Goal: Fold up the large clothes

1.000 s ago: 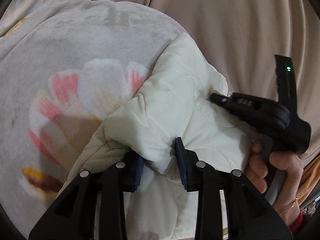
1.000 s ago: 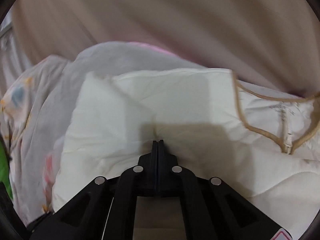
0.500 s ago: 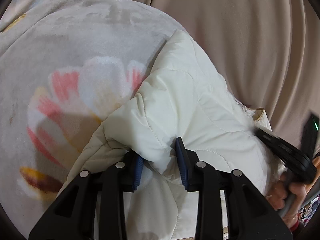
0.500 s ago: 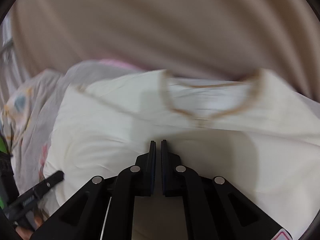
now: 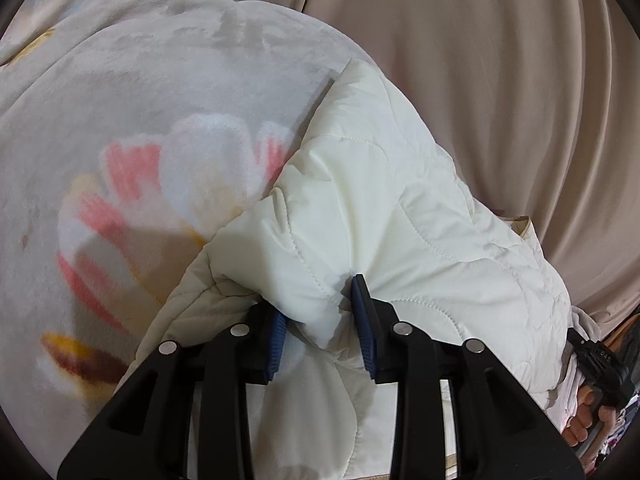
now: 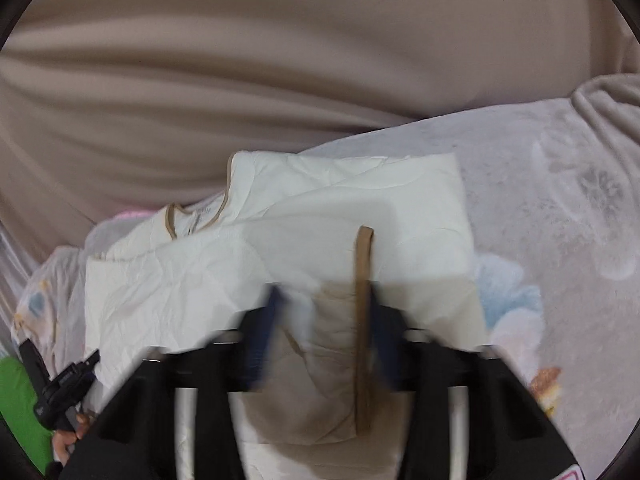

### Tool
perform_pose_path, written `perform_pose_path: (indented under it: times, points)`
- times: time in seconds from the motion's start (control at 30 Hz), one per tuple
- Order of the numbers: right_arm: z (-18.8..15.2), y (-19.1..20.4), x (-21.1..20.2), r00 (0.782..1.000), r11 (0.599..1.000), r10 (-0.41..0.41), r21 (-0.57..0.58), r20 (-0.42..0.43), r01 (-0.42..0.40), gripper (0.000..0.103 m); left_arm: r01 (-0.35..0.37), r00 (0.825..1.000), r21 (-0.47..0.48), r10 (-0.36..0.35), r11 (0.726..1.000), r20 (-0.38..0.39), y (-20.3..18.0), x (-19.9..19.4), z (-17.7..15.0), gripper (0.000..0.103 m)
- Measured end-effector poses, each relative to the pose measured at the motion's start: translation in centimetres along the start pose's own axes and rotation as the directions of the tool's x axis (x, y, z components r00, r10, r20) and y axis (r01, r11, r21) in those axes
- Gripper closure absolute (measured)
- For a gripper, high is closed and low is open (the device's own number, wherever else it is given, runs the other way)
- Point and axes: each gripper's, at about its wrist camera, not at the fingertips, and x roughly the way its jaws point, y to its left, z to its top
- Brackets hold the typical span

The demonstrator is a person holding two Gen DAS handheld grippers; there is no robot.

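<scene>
A cream quilted jacket (image 5: pixel 392 216) with tan trim lies on a floral blanket. My left gripper (image 5: pixel 320 312) has a thick fold of the jacket between its blue pads, jaws held apart by the fabric. In the right wrist view the jacket (image 6: pixel 304 240) lies folded with its tan-edged collar at the left and a tan trim strip (image 6: pixel 362 320) between the fingers. My right gripper (image 6: pixel 324 320) is blurred and its jaws stand wide apart over the jacket. The right gripper's handle and hand show at the left view's lower right (image 5: pixel 600 368).
The floral fleece blanket (image 5: pixel 140 160) covers the surface under the jacket and shows at the right in the right wrist view (image 6: pixel 560 200). A beige curtain (image 5: pixel 480 60) hangs behind. Something green (image 6: pixel 20 400) lies at the lower left of the right wrist view.
My right gripper has opened from shut and swung right along the jacket, away from the left gripper. The left gripper keeps its hold and has not moved.
</scene>
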Motion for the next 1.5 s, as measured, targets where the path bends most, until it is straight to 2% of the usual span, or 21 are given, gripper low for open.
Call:
perform_pose_path:
  times: [0.1,0.17,0.2,0.27,0.3,0.37,0.5,0.57,0.67,0.73,0.77,0.8,0.9,0.93,1.03,1.1,1.17,1.23,1.33,1.4,1.5]
  points:
    - [0.7,1.8,-3.6,0.984,0.997,0.079,-0.035,0.160,-0.074,0.098,-0.005,1.000,0.007,0.005,1.000,-0.001,0.0,-0.1,0.0,0.072]
    - [1.0,1.8,-4.5,0.974,0.997,0.067,-0.037,0.219,-0.060,0.099,-0.013,1.000,0.014,0.013,1.000,-0.002,-0.2,-0.1,0.0,0.072]
    - [1.1,1.4,-3.5,0.980,0.999,0.026,-0.033,0.198,-0.020,0.099,-0.017,1.000,0.018,0.017,1.000,-0.003,-0.3,-0.1,0.0,0.072]
    - [0.5,-0.4,1.7,0.995,0.995,-0.095,-0.036,0.031,0.096,0.100,-0.016,1.000,0.029,0.017,0.999,-0.005,-0.6,0.0,-0.1,0.068]
    - [-0.3,-1.2,3.4,0.993,0.993,-0.113,-0.043,-0.025,0.112,0.103,-0.020,1.000,0.037,0.020,0.999,-0.005,-0.7,0.1,-0.1,0.068]
    - [-1.0,-1.8,3.5,0.996,0.995,-0.094,-0.023,-0.003,0.094,0.101,-0.024,1.000,0.039,0.025,0.999,-0.005,-0.8,0.1,-0.2,0.068]
    - [-1.0,-0.5,-1.0,0.984,0.992,-0.128,0.027,0.121,0.125,0.088,-0.030,1.000,0.043,0.031,0.999,-0.006,-0.9,0.2,-0.2,0.068]
    - [-1.8,0.9,-3.1,0.984,0.997,-0.080,-0.008,0.157,0.082,0.087,-0.032,0.999,0.046,0.033,0.998,-0.007,-1.1,0.2,-0.3,0.068]
    - [-3.3,2.8,-2.8,0.991,0.989,-0.052,-0.131,0.123,0.068,0.087,-0.034,0.999,0.046,0.034,0.998,-0.007,-1.3,0.3,-0.3,0.068]
    - [-4.6,2.9,-0.1,0.989,0.968,-0.139,-0.203,0.041,0.145,0.101,-0.031,0.999,0.045,0.032,0.998,-0.007,-1.3,0.3,-0.3,0.068]
    - [-5.1,1.9,1.0,0.985,0.964,-0.171,-0.204,0.001,0.168,0.101,-0.028,1.000,0.044,0.029,0.999,-0.008,-1.3,0.3,-0.3,0.068]
    - [-5.2,0.8,1.3,0.990,0.977,-0.137,-0.165,-0.018,0.132,0.103,-0.025,1.000,0.039,0.025,0.999,-0.008,-1.3,0.3,-0.3,0.068]
    - [-4.7,-1.5,-0.5,0.991,0.990,-0.137,-0.048,-0.007,0.136,0.103,-0.003,1.000,0.024,0.003,1.000,-0.011,-0.8,0.1,-0.2,0.068]
    - [-4.9,-2.3,-1.5,0.994,0.993,-0.113,-0.016,-0.010,0.113,0.101,-0.002,1.000,0.020,0.002,1.000,-0.011,-0.7,0.0,-0.2,0.068]
    - [-6.7,-3.7,-5.6,0.989,0.989,-0.148,0.004,-0.009,0.148,0.091,-0.011,1.000,0.023,0.012,1.000,-0.021,-0.6,-1.1,-0.6,0.067]
    - [-8.6,-4.7,-8.6,0.994,0.994,-0.112,0.005,-0.012,0.112,0.086,-0.032,0.999,0.036,0.033,0.999,-0.029,-0.5,-2.8,-1.2,0.055]
    - [-11.4,-5.9,-12.0,0.997,0.997,-0.078,0.005,-0.018,0.078,0.072,-0.046,0.998,0.042,0.048,0.998,-0.042,-0.2,-5.2,-2.0,0.034]
    - [-14.2,-7.5,-14.9,0.999,0.998,-0.044,0.034,-0.028,0.044,0.058,-0.001,0.998,0.029,0.003,1.000,-0.057,0.7,-7.6,-2.6,0.029]
    - [-18.4,-9.5,-17.9,0.998,0.994,0.027,0.104,-0.057,-0.021,0.047,0.013,0.997,0.017,-0.012,1.000,-0.077,2.3,-11.5,-4.1,0.020]
    - [-20.8,-10.4,-19.0,0.996,0.988,0.061,0.147,-0.069,-0.050,0.041,-0.019,0.996,0.012,0.020,1.000,-0.088,3.5,-13.6,-5.2,0.015]
    - [-23.8,-10.5,-19.8,0.993,0.979,0.085,0.194,-0.081,-0.068,0.038,-0.041,0.992,-0.002,0.040,0.999,-0.120,5.2,-15.8,-7.4,0.015]
